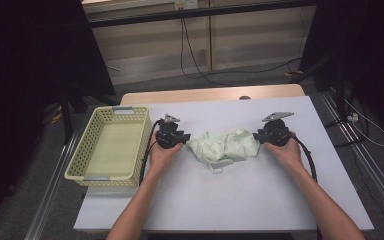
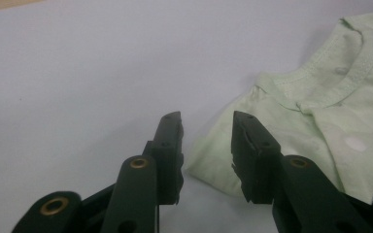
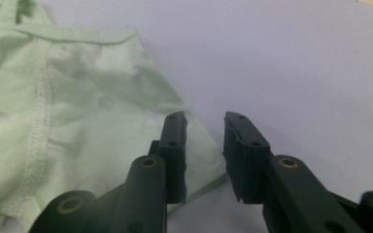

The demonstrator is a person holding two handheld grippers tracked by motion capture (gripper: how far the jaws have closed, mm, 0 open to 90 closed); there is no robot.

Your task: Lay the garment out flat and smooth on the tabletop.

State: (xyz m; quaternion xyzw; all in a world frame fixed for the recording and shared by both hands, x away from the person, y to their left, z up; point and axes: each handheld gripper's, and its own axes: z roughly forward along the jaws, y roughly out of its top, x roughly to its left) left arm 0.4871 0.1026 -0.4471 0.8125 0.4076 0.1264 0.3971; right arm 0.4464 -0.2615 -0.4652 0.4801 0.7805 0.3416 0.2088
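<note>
Garment: a pale green garment (image 1: pixel 225 145) with faint round dots lies crumpled on the white table top (image 1: pixel 240 200), near the middle, between the two grippers.
Garment detail: in the left gripper view a stitched neckline band (image 2: pixel 357 73) runs across the upper right; in the right gripper view a stitched seam (image 3: pixel 41 116) runs down the cloth.
Left gripper: the left gripper (image 1: pixel 182 139) sits at the left edge of the garment, held by the person's left hand (image 1: pixel 161 154).
Left gripper jaws: they stand apart, with a clear gap. An edge of the green cloth (image 2: pixel 209 160) shows in the gap, lying on the table, and the pads do not press on it.
Right gripper: the right gripper (image 1: pixel 256 137) sits at the right edge of the garment, held by the person's right hand (image 1: pixel 287 151).
Right gripper jaws: they are also parted. A corner of the cloth (image 3: pixel 204 165) lies on the table under the gap, and nothing is pinched.
Basket: a pale yellow basket (image 1: pixel 78 160) with perforated walls stands on the left part of the table, just beside the left gripper and apart from the garment.
Cables: a black cable (image 1: pixel 145 160) trails from the left gripper along the forearm, and another black cable (image 1: pixel 311 159) curves from the right gripper.
Table: the white top covers a wooden board (image 1: pixel 205 94), whose far edge shows behind.
</note>
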